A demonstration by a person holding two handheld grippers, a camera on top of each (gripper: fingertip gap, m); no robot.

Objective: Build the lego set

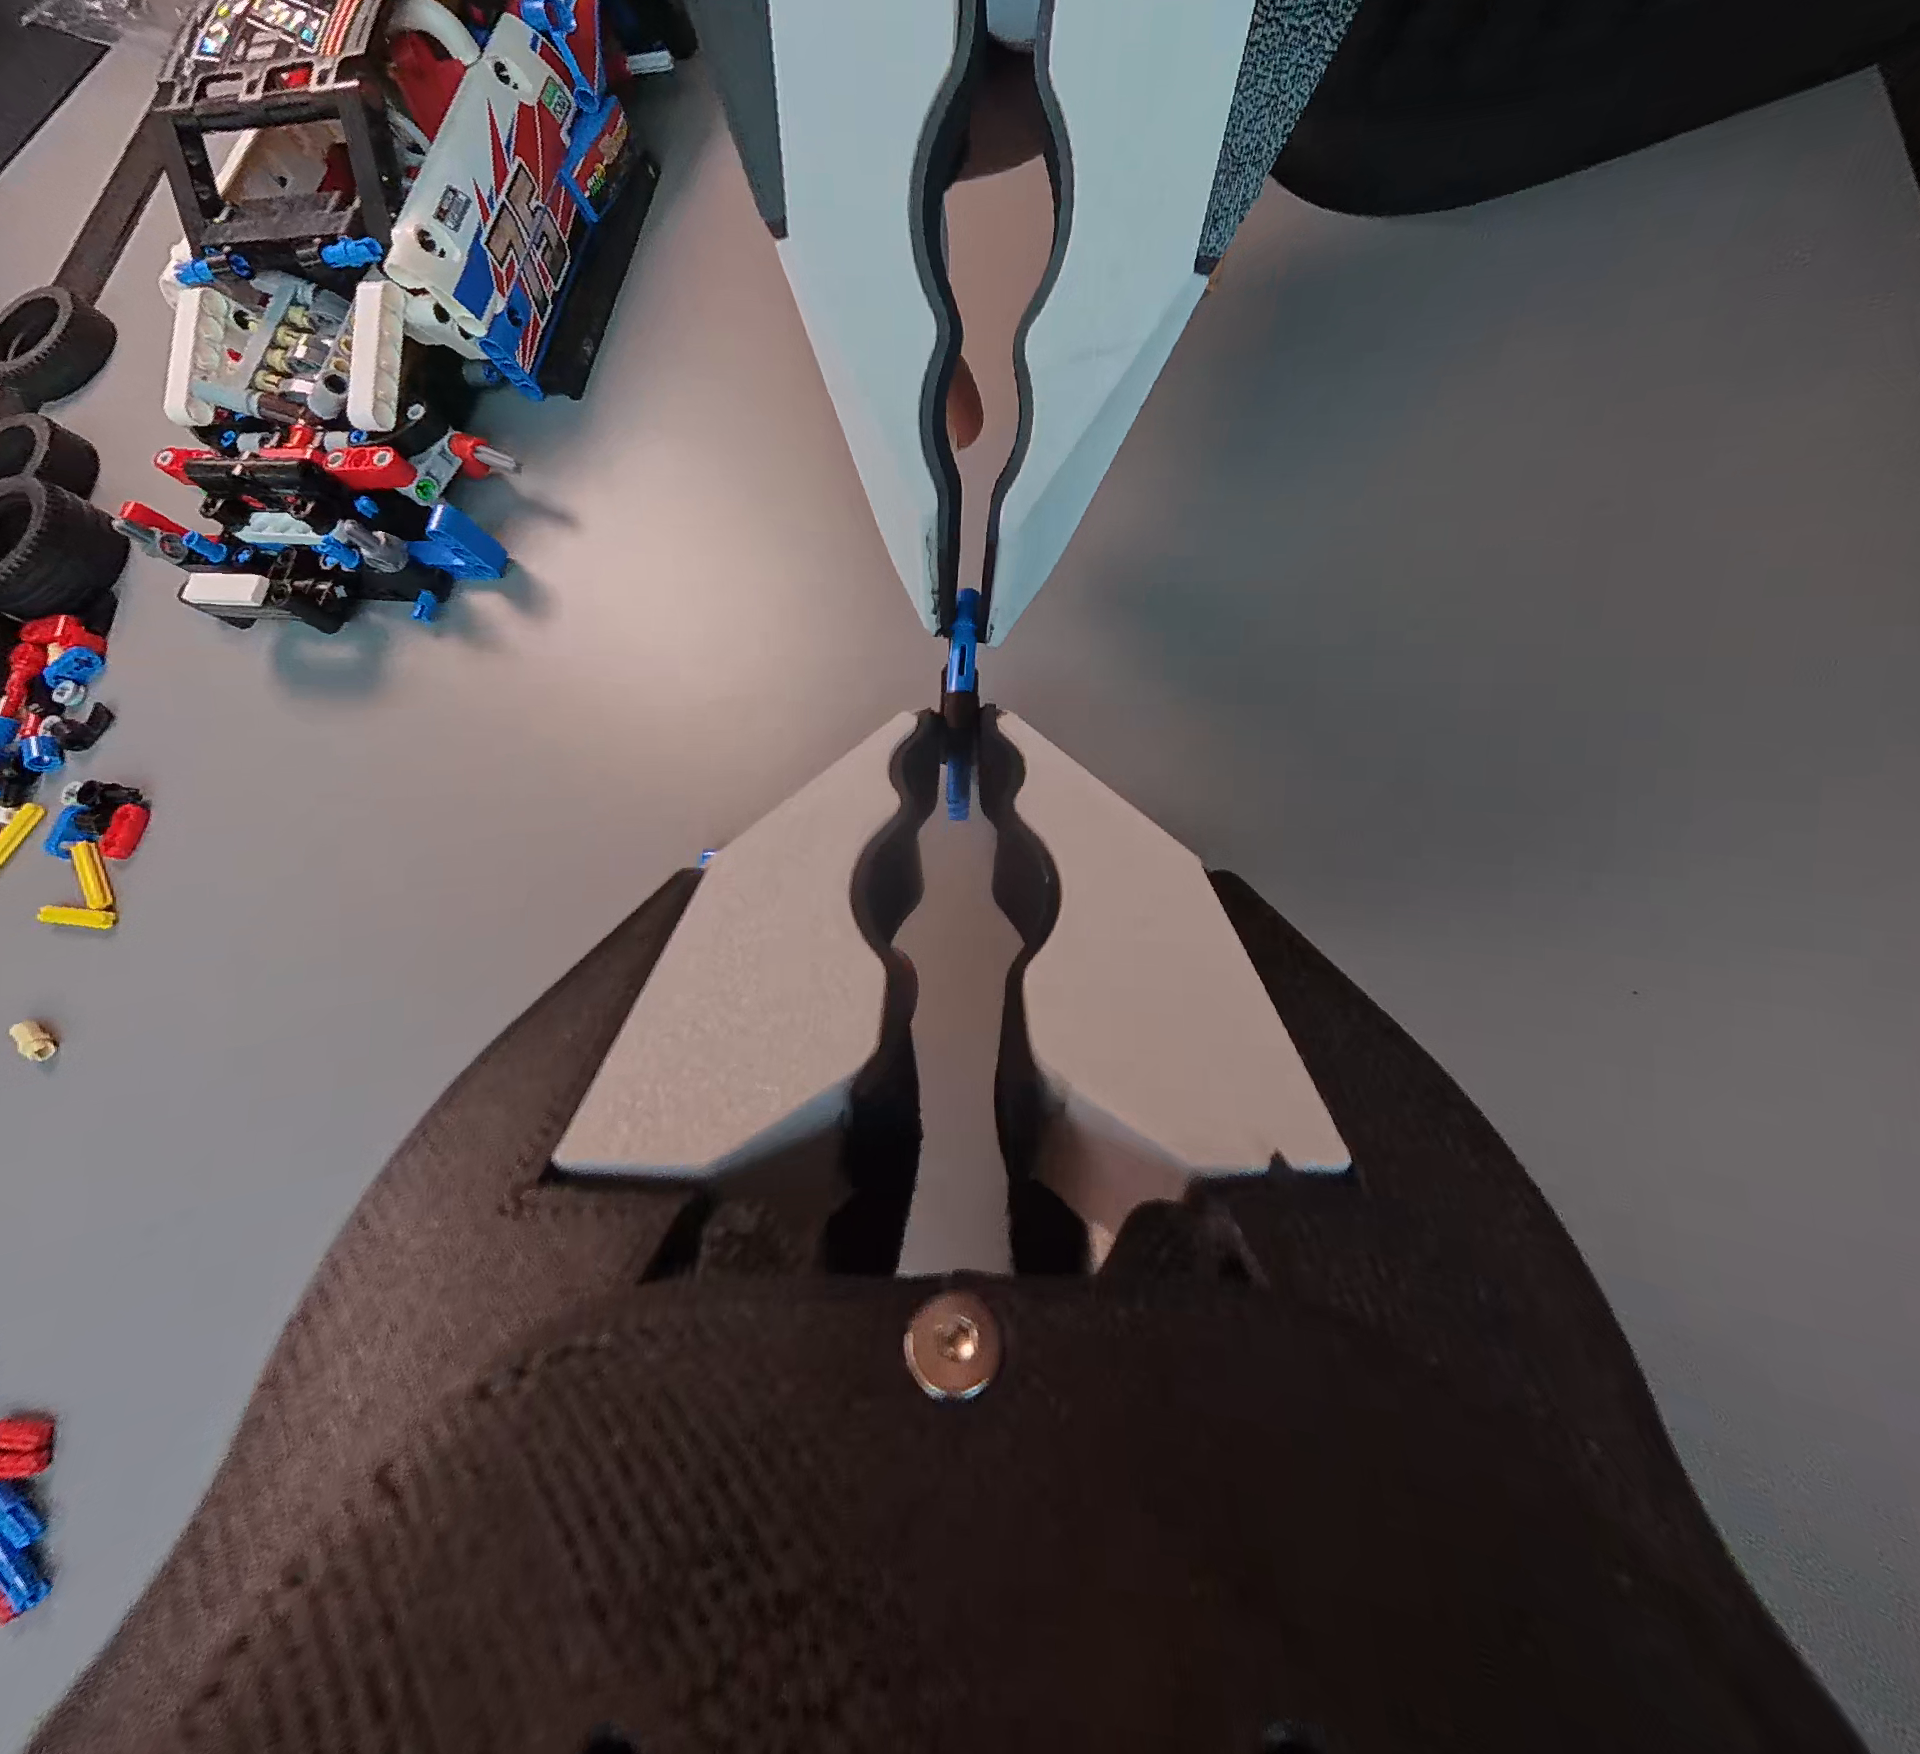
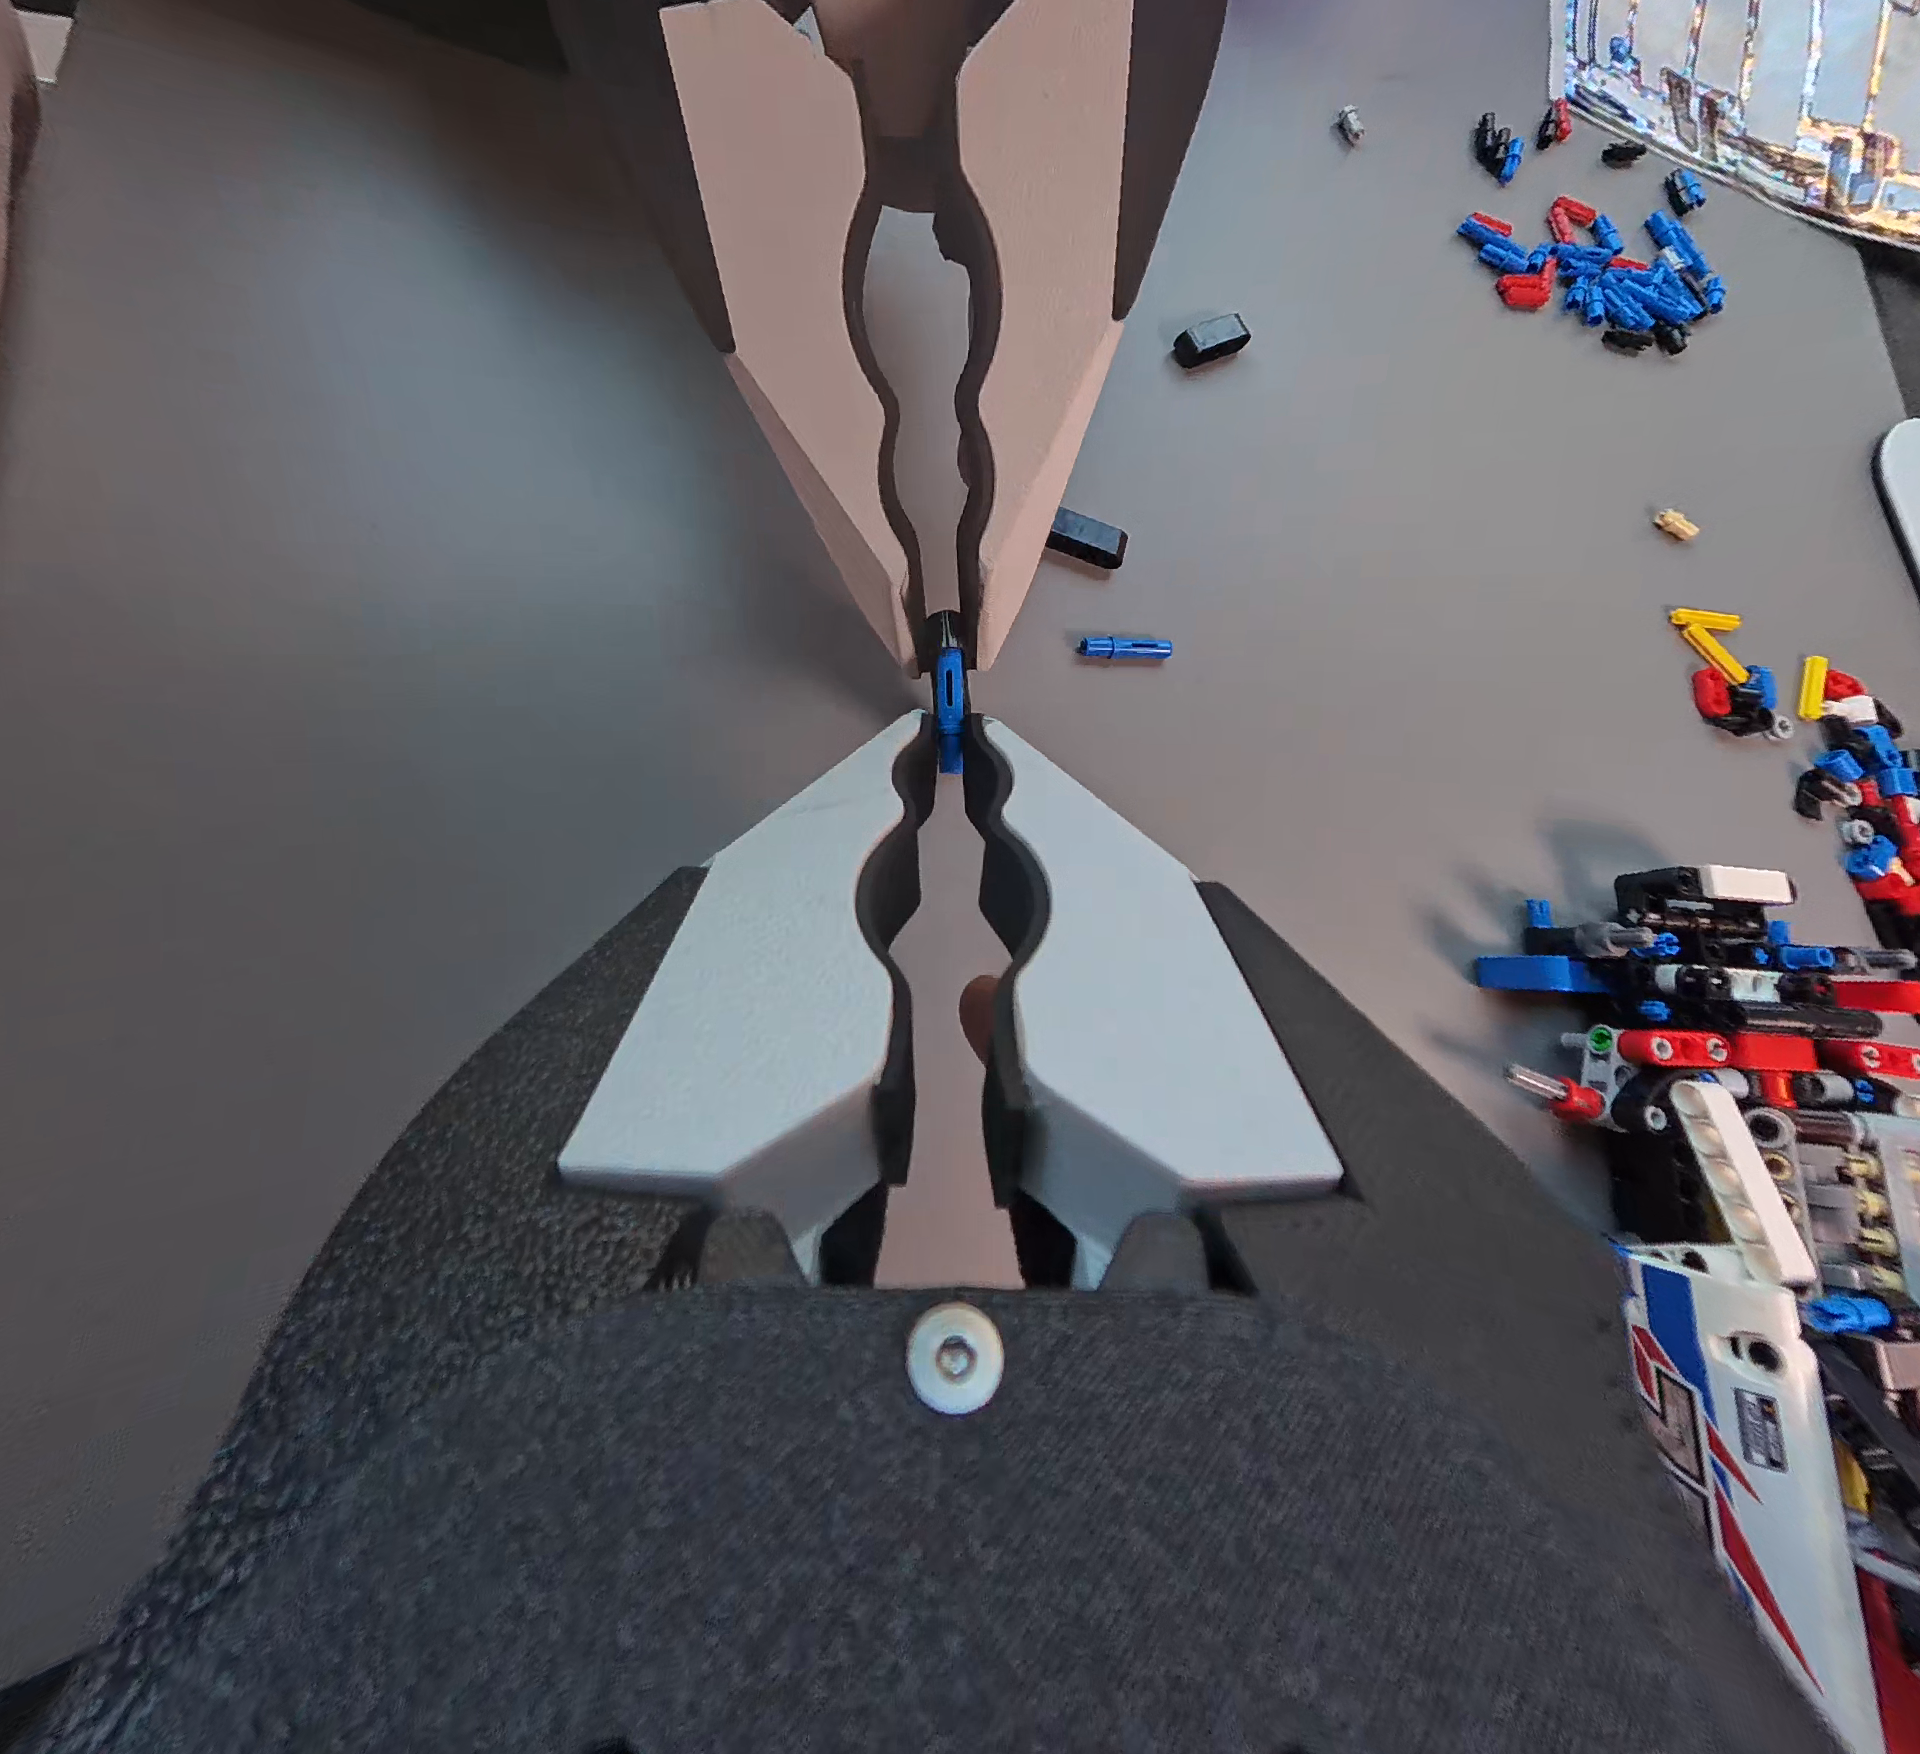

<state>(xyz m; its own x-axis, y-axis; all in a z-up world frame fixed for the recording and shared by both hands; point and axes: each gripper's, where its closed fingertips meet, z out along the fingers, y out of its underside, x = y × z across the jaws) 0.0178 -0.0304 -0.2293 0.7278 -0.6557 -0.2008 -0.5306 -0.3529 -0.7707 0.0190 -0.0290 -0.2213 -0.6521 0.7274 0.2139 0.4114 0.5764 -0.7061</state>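
Both grippers met tip to tip above the grey table (image 1: 1455, 665), facing one another. Seen from its own wrist view, the left gripper (image 1: 958, 717) had its jaws drawn narrow, pinching a small black connector piece (image 1: 954, 713) with one end of the blue pin (image 1: 962, 655) seated in it; the right gripper (image 1: 964, 626) reached in from 12 o'clock and was clamped on the pin's other end. From the right wrist view the same meeting showed reversed: the right gripper (image 2: 948, 719) at 6 o'clock nipped the blue pin (image 2: 948, 696), and the left gripper (image 2: 945, 655) came down from 12 o'clock with the black connector piece (image 2: 944, 632) between its tips. A partly built race car (image 1: 416, 198), white with blue and red panels, lay on the table toward 10 o'clock in the left wrist view. Black tyres (image 1: 47, 447) sat at its left, and loose red, blue and yellow parts (image 1: 73, 769) were scattered near 9 o'clock. In the right wrist view a spare blue pin (image 2: 1125, 646) lay at 3 o'clock of the fingertips, two black beams (image 2: 1086, 541) just above it, and a heap of small blue pins (image 2: 1621, 281) toward 2 o'clock, near a blurred instruction sheet (image 2: 1745, 42).
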